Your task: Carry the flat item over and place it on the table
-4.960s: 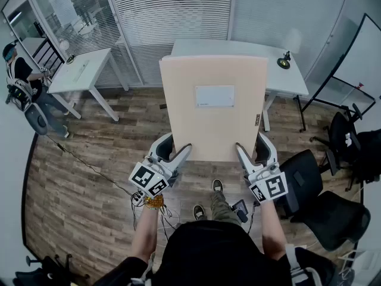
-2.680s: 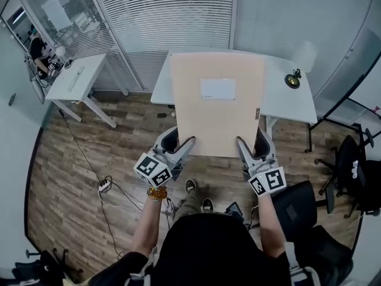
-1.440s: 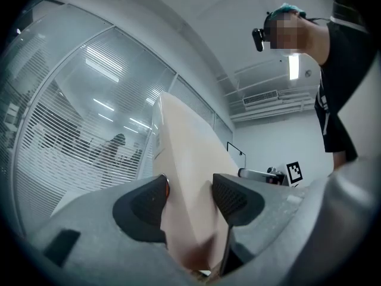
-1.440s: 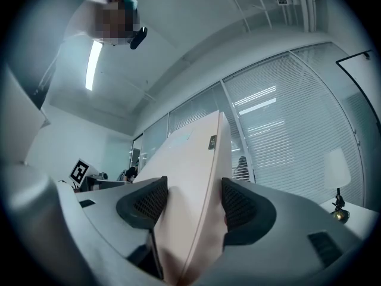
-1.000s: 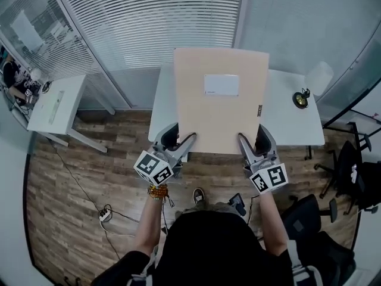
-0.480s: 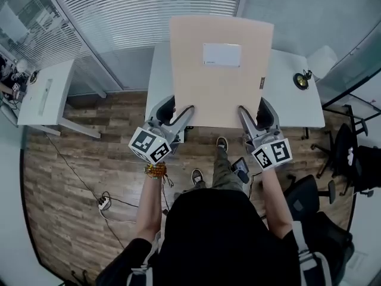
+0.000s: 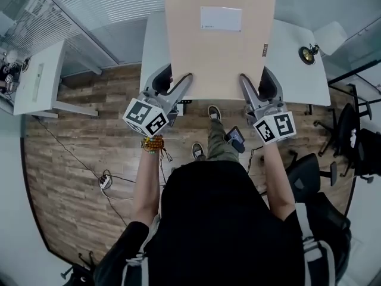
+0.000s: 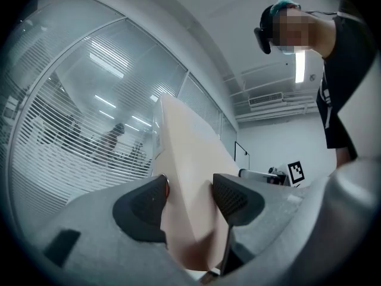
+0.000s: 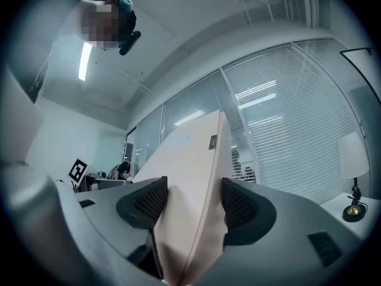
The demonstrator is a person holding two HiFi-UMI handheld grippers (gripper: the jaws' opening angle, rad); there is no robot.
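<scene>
Two hand-held grippers hold one flat beige board [image 7: 220,46] by its near edge. The left gripper [image 7: 174,81] clamps the near left corner, and the left gripper view shows both dark pads [image 8: 146,202] pressed against the board's faces. The right gripper [image 7: 257,83] clamps the near right corner in the same way, its ribbed pads [image 9: 149,202] tight on the panel. The board runs forward from both grippers, roughly level in the head view. A white label [image 7: 221,18] sits towards its far end, and a small dark tag [image 7: 264,50] is on the edge ahead of the right gripper. A white table [image 7: 292,46] lies ahead of and below the grippers, and the board covers its middle. Contact between board and table cannot be determined. A small brass object [image 7: 307,53] stands on the table, forward and right of the right gripper, clear of the board.
</scene>
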